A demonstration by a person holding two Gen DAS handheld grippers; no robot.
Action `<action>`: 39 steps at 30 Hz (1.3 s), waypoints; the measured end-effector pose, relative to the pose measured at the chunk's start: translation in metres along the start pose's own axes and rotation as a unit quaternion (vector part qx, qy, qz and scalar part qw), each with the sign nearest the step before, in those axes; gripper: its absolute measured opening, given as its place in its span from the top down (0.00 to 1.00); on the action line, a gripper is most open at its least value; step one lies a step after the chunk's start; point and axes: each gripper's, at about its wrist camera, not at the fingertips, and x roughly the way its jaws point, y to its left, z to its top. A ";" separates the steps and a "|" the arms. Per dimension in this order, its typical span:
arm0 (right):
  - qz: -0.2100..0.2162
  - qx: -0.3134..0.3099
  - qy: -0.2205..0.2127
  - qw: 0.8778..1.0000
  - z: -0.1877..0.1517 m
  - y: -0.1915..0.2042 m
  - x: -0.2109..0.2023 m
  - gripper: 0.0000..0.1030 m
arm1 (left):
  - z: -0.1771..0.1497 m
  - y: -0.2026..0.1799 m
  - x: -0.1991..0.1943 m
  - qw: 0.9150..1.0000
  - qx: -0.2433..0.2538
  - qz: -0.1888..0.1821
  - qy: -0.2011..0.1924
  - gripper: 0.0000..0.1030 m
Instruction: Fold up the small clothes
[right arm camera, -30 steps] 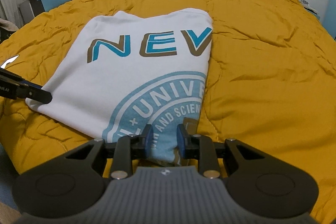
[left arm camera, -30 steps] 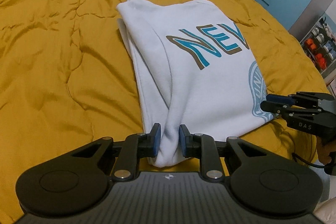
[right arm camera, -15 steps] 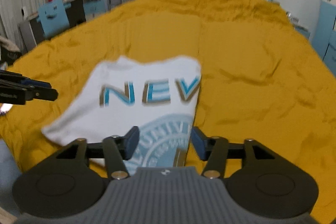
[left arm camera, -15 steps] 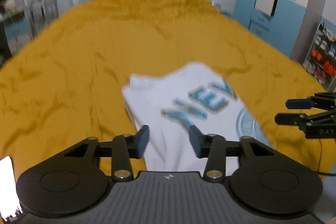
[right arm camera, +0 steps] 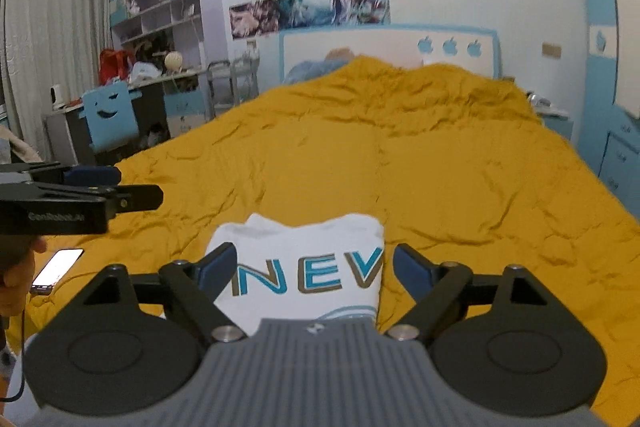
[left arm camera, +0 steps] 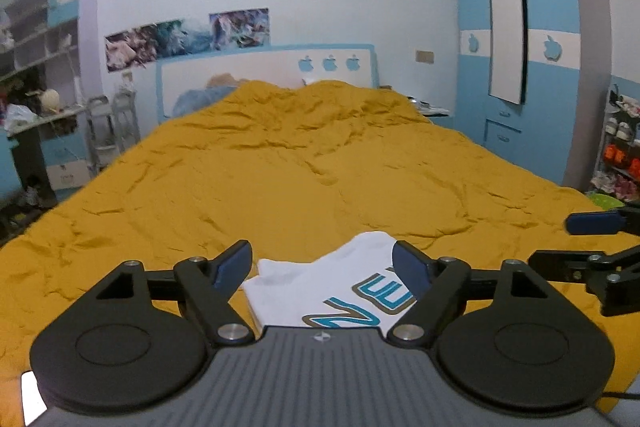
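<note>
Left gripper [left arm camera: 322, 269]: jaws spread wide, just opened further, nothing gripped, blue pads clear of the cloth and hanging above it. Right gripper [right arm camera: 310, 267]: likewise spread wide after opening, nothing held, pads apart in the air over the garment.

Beyond and below both pairs of fingers, a folded white T-shirt [left arm camera: 332, 287] lying flat on the bed, near its foot edge. Seen from the right wrist, letters "NEV" in blue with brown outline across the top face, and the upper arc of a pale blue round print just above the gripper body. Far edge of the shirt slightly rumpled, right-hand side a straight fold line. From the left wrist, the same letters at a slant, partly hidden behind the right-hand finger.

Right gripper also visible at the right edge of the left wrist view, fingers apart, one blue pad above the other. Left gripper visible at the left edge of the right wrist view, level with the shirt's far end, a hand [right arm camera: 16, 267] below it.

Under the shirt, a mustard-yellow quilt [left arm camera: 304, 167], creased, covering the whole bed. A lit phone [right arm camera: 58, 267] on the quilt at the left, near the hand.

Further out: white and blue headboard [left arm camera: 264, 75] with three apple shapes, posters [left arm camera: 188, 37] on the wall above, blue wardrobe [left arm camera: 520, 47] to the right, shelves [right arm camera: 158, 7] and a cluttered desk [right arm camera: 120, 107] to the left.
</note>
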 end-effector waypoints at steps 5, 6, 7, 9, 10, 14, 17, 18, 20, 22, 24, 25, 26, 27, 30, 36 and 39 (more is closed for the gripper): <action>-0.037 0.013 -0.023 0.999 -0.017 0.016 -0.020 0.20 | -0.019 -0.009 -0.001 1.000 0.010 0.021 0.000 0.09; -0.037 0.016 -0.019 0.999 -0.020 0.017 -0.021 0.20 | -0.023 -0.010 -0.001 1.000 0.008 0.020 0.007 0.09; -0.037 0.020 -0.011 0.999 -0.024 0.018 -0.022 0.20 | -0.026 -0.011 -0.001 1.000 0.005 0.020 0.014 0.09; -0.043 0.020 -0.003 0.999 -0.031 0.022 -0.024 0.20 | -0.034 -0.014 -0.001 0.999 0.005 0.025 0.028 0.09; -0.045 0.016 -0.001 0.999 -0.036 0.024 -0.025 0.20 | -0.037 -0.016 -0.001 0.999 0.007 0.031 0.035 0.09; -0.041 -0.004 0.030 0.999 -0.050 0.033 -0.021 0.20 | -0.051 -0.023 -0.002 0.997 0.011 0.038 0.064 0.09; -0.049 0.009 0.049 0.998 -0.060 0.035 -0.017 0.20 | -0.064 -0.025 -0.004 0.996 0.006 0.037 0.085 0.09; -0.050 0.015 0.054 0.997 -0.063 0.035 -0.015 0.20 | -0.068 -0.025 -0.005 0.995 0.003 0.038 0.091 0.09; -0.050 0.025 0.067 0.996 -0.069 0.034 -0.011 0.20 | -0.075 -0.025 -0.005 0.994 -0.002 0.040 0.104 0.09; -0.055 0.024 0.081 0.995 -0.076 0.032 -0.006 0.20 | -0.079 -0.026 -0.006 0.993 -0.006 0.038 0.114 0.09; -0.057 0.021 0.093 0.994 -0.082 0.031 0.000 0.20 | -0.084 -0.026 -0.007 0.992 -0.009 0.037 0.120 0.09; -0.056 0.020 0.097 0.994 -0.085 0.032 0.002 0.20 | -0.085 -0.028 -0.007 0.991 -0.010 0.037 0.125 0.09; -0.054 0.019 0.101 0.993 -0.088 0.032 0.003 0.20 | -0.087 -0.029 -0.008 0.991 -0.010 0.036 0.130 0.09; -0.052 0.019 0.105 0.993 -0.090 0.033 0.005 0.20 | -0.088 -0.029 -0.007 0.990 -0.011 0.035 0.134 0.09; -0.045 0.024 0.114 0.992 -0.095 0.032 0.008 0.20 | -0.092 -0.030 -0.008 0.988 -0.018 0.035 0.147 0.09; -0.039 0.038 0.128 0.990 -0.101 0.032 0.008 0.20 | -0.096 -0.029 -0.010 0.986 -0.026 0.036 0.158 0.09; -0.042 0.038 0.128 0.990 -0.102 0.034 0.006 0.20 | -0.097 -0.029 -0.012 0.986 -0.027 0.037 0.161 0.09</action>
